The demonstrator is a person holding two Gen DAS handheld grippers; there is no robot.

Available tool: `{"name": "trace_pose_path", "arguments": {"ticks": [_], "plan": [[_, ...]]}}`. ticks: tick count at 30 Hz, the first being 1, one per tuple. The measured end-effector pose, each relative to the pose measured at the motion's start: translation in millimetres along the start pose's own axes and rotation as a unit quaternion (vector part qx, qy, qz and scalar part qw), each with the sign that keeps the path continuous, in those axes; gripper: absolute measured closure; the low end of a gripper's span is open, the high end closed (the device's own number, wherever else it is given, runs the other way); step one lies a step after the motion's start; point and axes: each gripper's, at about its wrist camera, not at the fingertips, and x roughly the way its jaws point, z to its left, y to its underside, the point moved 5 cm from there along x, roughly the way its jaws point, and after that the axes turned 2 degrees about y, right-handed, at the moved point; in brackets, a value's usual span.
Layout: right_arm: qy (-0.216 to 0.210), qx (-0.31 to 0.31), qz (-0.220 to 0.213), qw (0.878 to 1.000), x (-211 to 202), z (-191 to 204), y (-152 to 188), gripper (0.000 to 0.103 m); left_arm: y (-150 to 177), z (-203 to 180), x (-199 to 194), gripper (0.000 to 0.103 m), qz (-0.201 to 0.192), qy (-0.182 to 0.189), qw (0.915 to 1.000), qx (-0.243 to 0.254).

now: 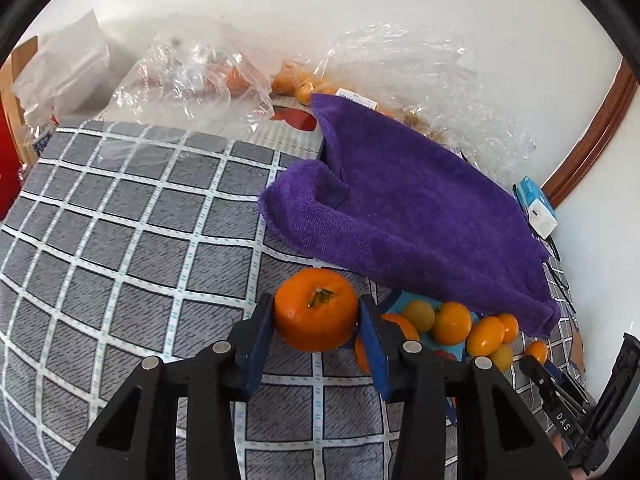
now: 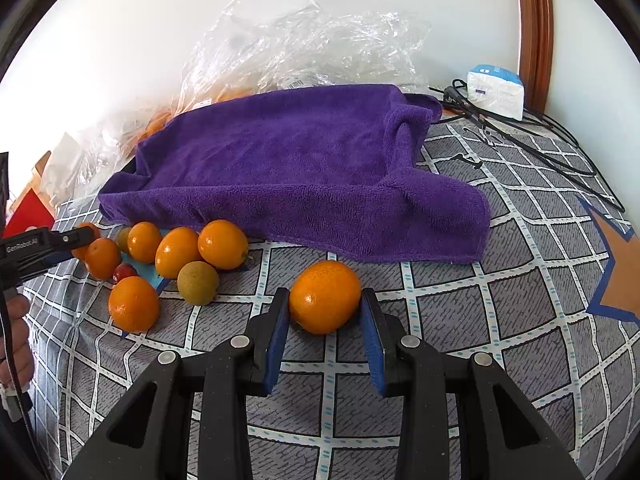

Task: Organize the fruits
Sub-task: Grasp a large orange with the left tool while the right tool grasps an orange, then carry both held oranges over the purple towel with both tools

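Checked cloth (image 2: 520, 320), each claw gripping an orange

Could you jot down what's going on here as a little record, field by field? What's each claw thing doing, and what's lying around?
Surface: grey checked cloth
Left gripper: pads on either side of a stemmed mandarin, appears gripped
Right gripper: closed on a smaller orange fruit
Loose fruit: cluster of small orange fruits, one greenish
Nearby: purple towel draped behind the fruit
Background: clear plastic bags against the wall
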Motion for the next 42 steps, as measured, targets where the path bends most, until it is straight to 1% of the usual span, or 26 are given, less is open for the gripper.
{"name": "trace_pose_path", "arguments": {"ticks": [3, 5, 10, 14, 20, 26, 32, 38, 42], "plan": [[0.004, -0.001, -0.002, 1.0, -1.4, 0.1, 0.3, 0.068, -0.3, 0.2, -13.9, 0.063, -0.003, 0.0, 1.0, -0.004], [0.011, 0.003, -0.011, 1.0, -5.6, -1.0, 0.2, 0.068, 1.0, -1.2, -21.0, 0.063, -0.002, 0.003, 1.0, -0.006], [0.011, 0.015, -0.019, 1.0, -18.0, -3.4, -2.8, 0.068, -0.7, -5.1, -41.3, 0.063, -0.013, 0.005, 0.9999, 0.006], [0.008, 0.019, -0.032, 0.999, -35.4, -2.8, -14.6, 0.068, -11.5, -11.2, -50.3, 0.063, -0.019, 0.007, 0.9998, 0.008], [0.022, 0.004, -0.063, 0.998, -60.7, 3.3, -51.2, 0.068, -35.9, -27.4, -59.8, 0.063, -0.035, 0.012, 0.9991, 0.022], [0.026, -0.004, -0.088, 0.996, -69.9, 4.7, -90.7, 0.068, -64.3, -42.9, -61.0, 0.063, -0.051, 0.013, 0.9979, 0.039], [0.024, -0.003, -0.103, 0.994, -61.5, 7.6, -129.5, 0.068, -95.7, -51.3, -56.3, 0.063, -0.068, 0.006, 0.9964, 0.05], [0.026, -0.004, -0.11, 0.994, -46.6, 11.4, -158.4, 0.068, -120.9, -59.8, -35.1, 0.063, -0.067, 0.008, 0.9961, 0.056], [0.027, 0.001, -0.11, 0.994, -32.8, 12.7, -172.5, 0.068, -131.6, -65.0, -13.1, 0.063, -0.064, -0.004, 0.9953, 0.072]]}}
